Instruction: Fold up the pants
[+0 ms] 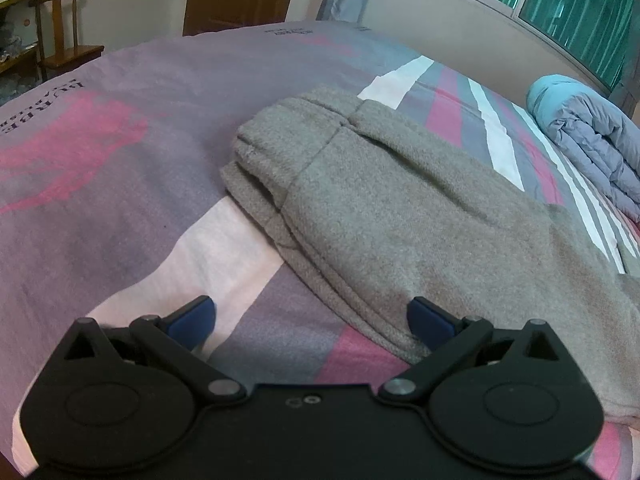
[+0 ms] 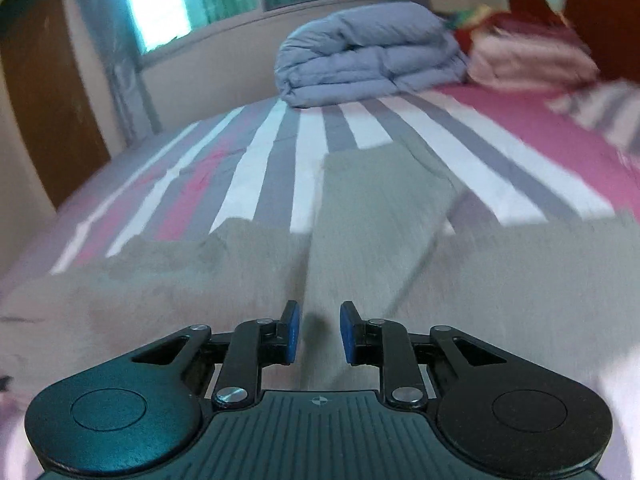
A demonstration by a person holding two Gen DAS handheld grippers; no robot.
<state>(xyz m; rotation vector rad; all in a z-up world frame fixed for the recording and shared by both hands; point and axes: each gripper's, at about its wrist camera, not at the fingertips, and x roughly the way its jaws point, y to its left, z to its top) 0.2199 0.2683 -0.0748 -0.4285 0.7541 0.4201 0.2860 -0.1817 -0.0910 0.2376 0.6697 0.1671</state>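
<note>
One pair of grey pants (image 1: 384, 208) is lying folded mid-bed (image 1: 120, 168), its right end cut off; left gripper (image 1: 312, 316) gaping wide, right gripper (image 2: 319, 332) narrowly apart, both empty.

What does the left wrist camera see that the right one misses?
Only the left view shows the wooden chair, the pants' waistband and the left gripper, wide open. Only the right view shows the pink bedding pile and the right gripper, slightly open over a pant leg. Both show the grey pants, striped bedsheet and folded blue quilt.
</note>
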